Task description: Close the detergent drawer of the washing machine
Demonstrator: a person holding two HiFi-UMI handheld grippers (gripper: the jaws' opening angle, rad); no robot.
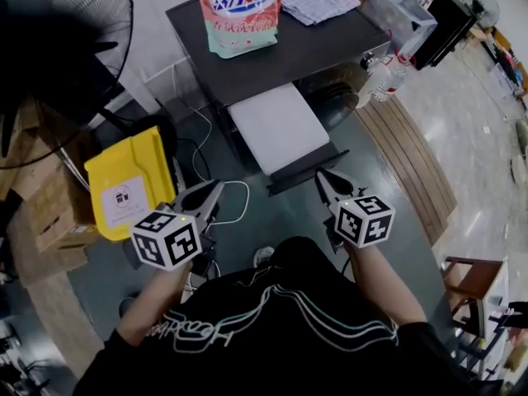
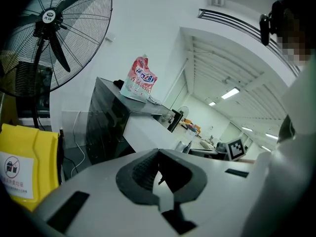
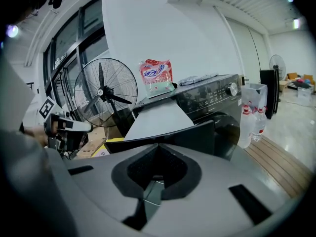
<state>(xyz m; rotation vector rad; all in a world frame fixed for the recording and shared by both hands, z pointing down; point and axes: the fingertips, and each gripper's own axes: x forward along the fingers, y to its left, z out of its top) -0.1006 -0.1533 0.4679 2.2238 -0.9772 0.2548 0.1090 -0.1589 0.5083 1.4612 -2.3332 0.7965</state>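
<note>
1. Head view: the white rectangular detergent drawer (image 1: 276, 126) stands pulled out from the dark grey washing machine (image 1: 322, 44).
2. Left gripper (image 1: 213, 190) is clenched and empty, low and left of the drawer.
3. Right gripper (image 1: 323, 176) is clenched and empty, just beside the drawer's dark front panel.
4. A pink detergent bag (image 1: 239, 11) sits on the machine top.

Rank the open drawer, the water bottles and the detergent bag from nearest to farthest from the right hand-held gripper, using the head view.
From the right hand-held gripper:
1. Drawer, directly ahead, pulled out of the machine.
2. Bottles, beside the machine, at right.
3. Detergent bag, on the machine's top, at the back.
</note>
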